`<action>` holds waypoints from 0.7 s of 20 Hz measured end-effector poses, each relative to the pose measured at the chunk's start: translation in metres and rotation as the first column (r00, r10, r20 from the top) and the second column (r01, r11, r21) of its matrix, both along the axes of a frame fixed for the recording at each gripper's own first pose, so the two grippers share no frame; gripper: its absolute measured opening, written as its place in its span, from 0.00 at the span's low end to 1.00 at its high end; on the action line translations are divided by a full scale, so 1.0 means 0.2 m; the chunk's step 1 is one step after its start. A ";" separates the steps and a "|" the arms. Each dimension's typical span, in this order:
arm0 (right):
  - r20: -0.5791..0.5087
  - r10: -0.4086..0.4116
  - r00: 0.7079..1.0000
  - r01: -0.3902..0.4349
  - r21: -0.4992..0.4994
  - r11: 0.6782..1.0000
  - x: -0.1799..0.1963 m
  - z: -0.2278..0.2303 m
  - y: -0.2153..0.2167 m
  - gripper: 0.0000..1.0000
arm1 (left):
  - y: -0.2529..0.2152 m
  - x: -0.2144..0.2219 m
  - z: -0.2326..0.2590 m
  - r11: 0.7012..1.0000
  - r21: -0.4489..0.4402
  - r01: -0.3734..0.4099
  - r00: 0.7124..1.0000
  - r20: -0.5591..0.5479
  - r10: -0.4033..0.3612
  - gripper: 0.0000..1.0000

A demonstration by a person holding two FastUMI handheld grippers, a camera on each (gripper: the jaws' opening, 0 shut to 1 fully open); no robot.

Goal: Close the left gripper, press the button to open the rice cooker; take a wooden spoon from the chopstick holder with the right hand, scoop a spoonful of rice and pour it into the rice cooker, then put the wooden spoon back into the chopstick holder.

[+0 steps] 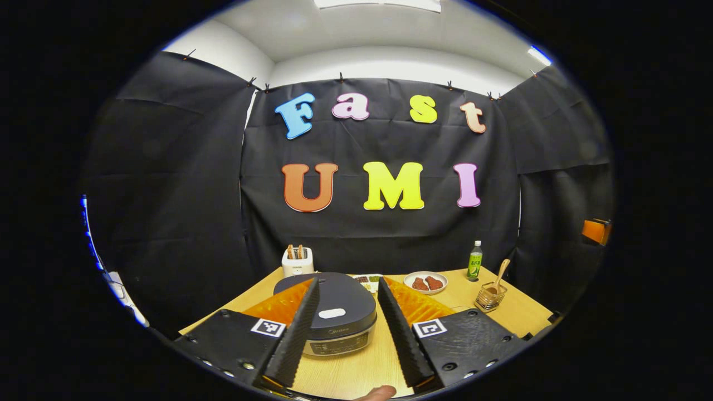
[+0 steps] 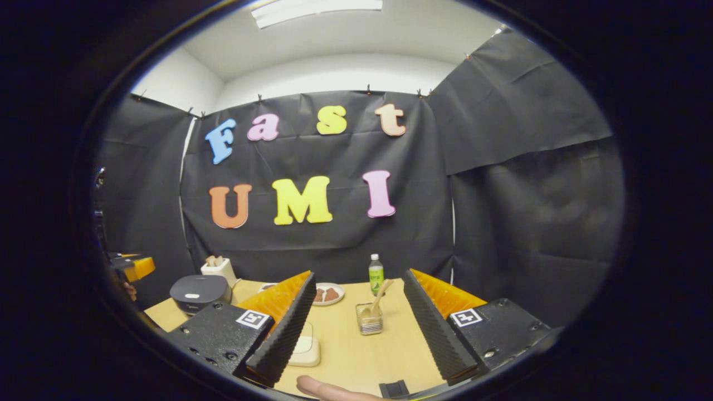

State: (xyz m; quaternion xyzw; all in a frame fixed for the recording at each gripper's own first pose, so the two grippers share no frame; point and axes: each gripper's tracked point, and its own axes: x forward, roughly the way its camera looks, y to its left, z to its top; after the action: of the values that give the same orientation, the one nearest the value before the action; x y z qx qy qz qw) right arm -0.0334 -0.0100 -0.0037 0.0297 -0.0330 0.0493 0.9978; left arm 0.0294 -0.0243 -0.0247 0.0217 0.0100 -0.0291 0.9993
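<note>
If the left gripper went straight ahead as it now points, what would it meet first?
Probably the rice cooker: it sits between the open jaws of the left gripper, lid shut, just ahead on the table. Depth is hard to judge.

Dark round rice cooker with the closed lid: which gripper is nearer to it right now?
Left. The left gripper hangs open directly before the dark round rice cooker, framing it. The right gripper faces the wire chopstick holder, with the cooker far off to its left.
</note>
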 end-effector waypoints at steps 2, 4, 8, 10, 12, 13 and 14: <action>0.026 0.010 1.000 -0.010 0.004 1.000 -0.03 0.02 -0.01 1.00 | 0.00 0.06 -0.04 1.000 0.027 -0.006 1.000 -0.017 0.006 0.36; 0.040 0.028 0.999 -0.028 0.006 1.000 -0.05 0.01 0.00 0.99 | 0.01 0.13 -0.06 1.000 0.014 -0.014 1.000 -0.014 0.014 0.17; 0.039 0.080 0.996 -0.081 0.029 0.996 -0.07 -0.02 0.00 1.00 | 0.01 0.26 -0.24 0.996 -0.090 -0.001 0.989 -0.146 -0.012 0.00; 0.038 0.089 0.995 -0.091 0.037 0.995 -0.05 -0.04 -0.02 1.00 | 0.05 0.35 -0.37 0.996 -0.083 -0.030 0.972 -0.236 0.010 0.00; 0.036 0.082 0.996 -0.084 0.040 0.996 -0.02 -0.06 -0.05 0.99 | 0.08 0.43 -0.45 0.997 -0.049 -0.058 0.955 -0.293 0.042 0.00; 0.036 0.077 0.996 -0.078 0.040 0.996 -0.01 -0.08 -0.06 1.00 | 0.08 0.46 -0.49 0.997 -0.043 -0.064 0.947 -0.317 0.048 0.00; 0.034 0.070 0.997 -0.072 0.040 0.997 0.01 -0.09 -0.08 1.00 | 0.08 0.49 -0.54 0.996 -0.043 -0.073 0.937 -0.346 0.053 0.00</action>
State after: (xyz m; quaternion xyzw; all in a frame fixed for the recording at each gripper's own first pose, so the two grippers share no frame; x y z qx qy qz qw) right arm -0.0317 -0.0260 -0.0212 0.0504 -0.0494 0.0845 0.9939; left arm 0.1270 -0.0090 -0.1322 -0.0118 0.1844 -0.0008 0.9828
